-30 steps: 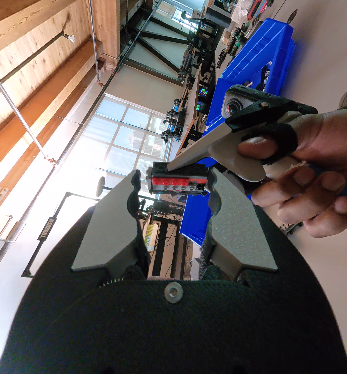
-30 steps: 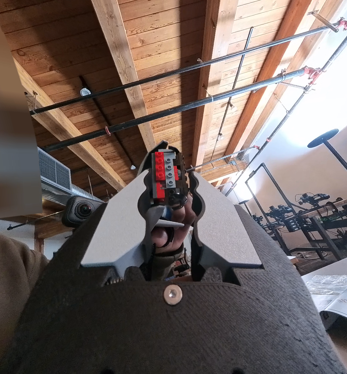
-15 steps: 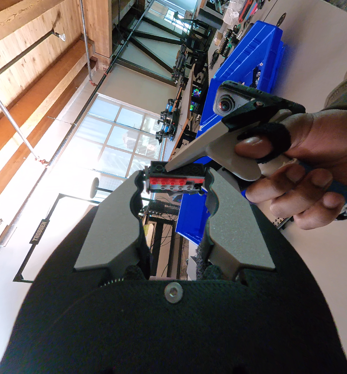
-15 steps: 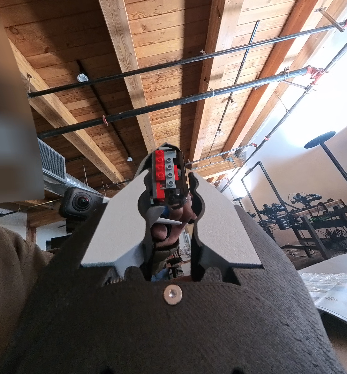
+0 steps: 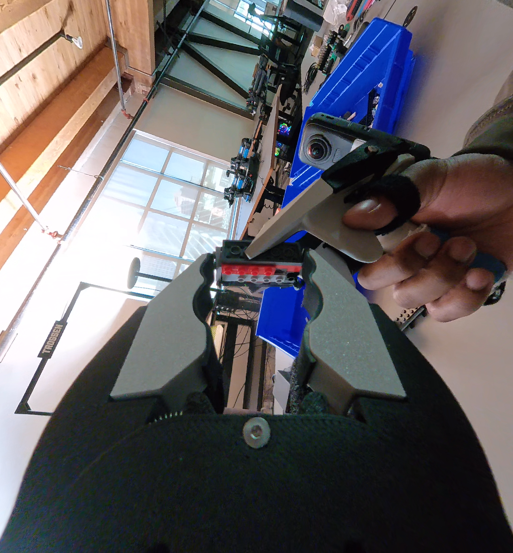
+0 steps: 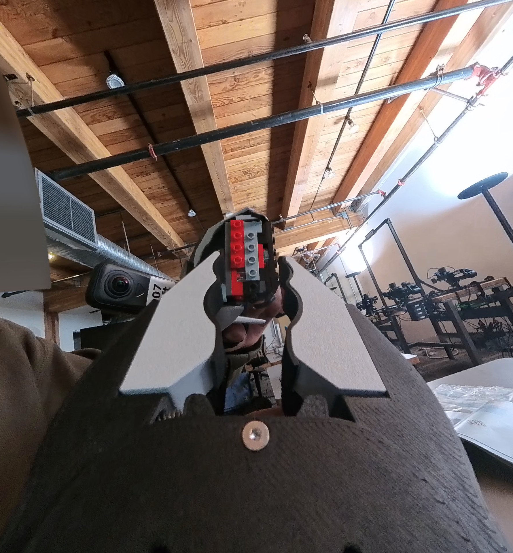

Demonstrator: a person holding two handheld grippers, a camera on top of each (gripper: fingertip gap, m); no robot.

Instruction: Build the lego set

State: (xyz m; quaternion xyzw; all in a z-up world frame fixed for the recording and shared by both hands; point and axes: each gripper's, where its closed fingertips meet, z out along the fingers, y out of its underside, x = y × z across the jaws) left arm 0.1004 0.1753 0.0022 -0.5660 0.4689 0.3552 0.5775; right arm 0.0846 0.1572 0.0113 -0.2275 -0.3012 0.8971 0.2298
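A small brick assembly (image 5: 259, 266) of red, grey and black bricks hangs in the air between both grippers. My left gripper (image 5: 256, 267) is shut on it, one pad on each short end. My right gripper (image 6: 247, 269) is shut on the same brick assembly (image 6: 244, 257), across its width. In the left wrist view, one right-gripper finger (image 5: 282, 224) lies flat on the black top of the assembly, with a hand (image 5: 446, 233) holding that gripper. In the right wrist view, the left gripper's fingers (image 6: 231, 314) show at the near and far ends of the assembly.
Blue bins (image 5: 366, 77) stand on a beige table (image 5: 464, 389) behind the grippers. An open booklet (image 6: 494, 419) lies on the table at the right. A brown sleeve (image 6: 15, 374) is at the left. Benches with equipment (image 6: 446, 299) stand farther off, under a wooden ceiling with black pipes (image 6: 249, 125).
My left gripper's jaws have drawn in and now press on the two ends of the brick assembly. My right gripper has kept its hold; both have shifted only slightly.
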